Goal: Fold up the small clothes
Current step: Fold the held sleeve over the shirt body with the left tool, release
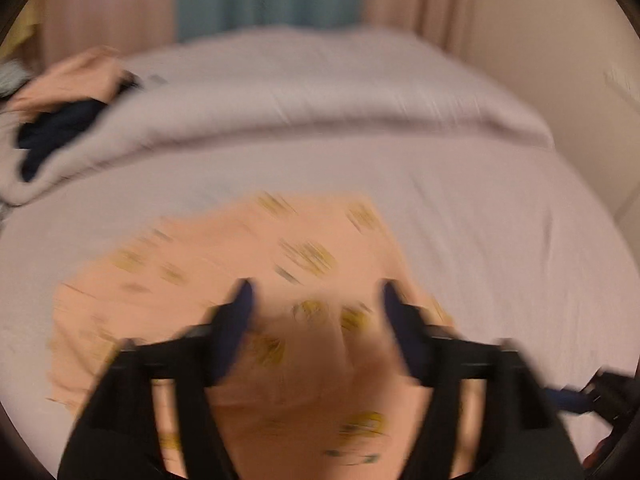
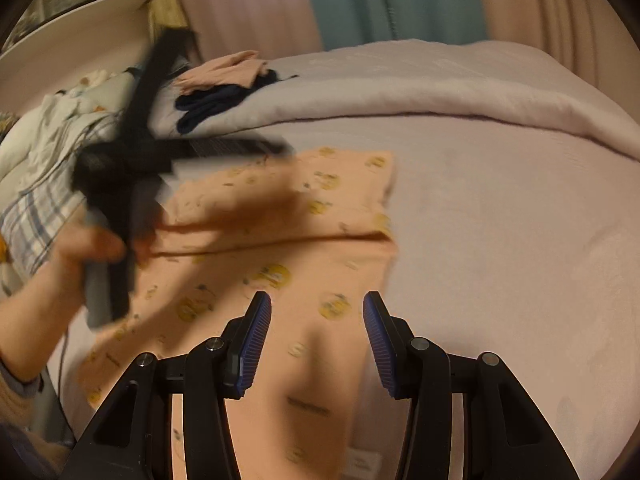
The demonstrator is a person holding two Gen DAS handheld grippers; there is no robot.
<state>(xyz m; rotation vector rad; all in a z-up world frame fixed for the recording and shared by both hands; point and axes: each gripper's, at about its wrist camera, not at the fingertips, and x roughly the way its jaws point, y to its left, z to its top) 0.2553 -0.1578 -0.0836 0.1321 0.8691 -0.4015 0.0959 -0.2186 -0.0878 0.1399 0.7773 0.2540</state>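
Observation:
A small peach garment with yellow prints (image 1: pixel 248 272) lies on the lilac bed sheet (image 1: pixel 500 240). In the right wrist view the garment (image 2: pixel 280 232) has its far part folded over into a band. My left gripper (image 1: pixel 316 300) is open above the garment, holding nothing; the view is motion-blurred. It also shows in the right wrist view (image 2: pixel 224 148), held in a hand at the left above the fold. My right gripper (image 2: pixel 317 308) is open and empty, hovering over the garment's near part.
A folded lilac duvet (image 2: pixel 440 88) lies across the back of the bed. Peach and dark navy clothes (image 2: pixel 224 84) sit on its left end. More pale and checked laundry (image 2: pixel 44 168) is piled at the far left. Curtains hang behind.

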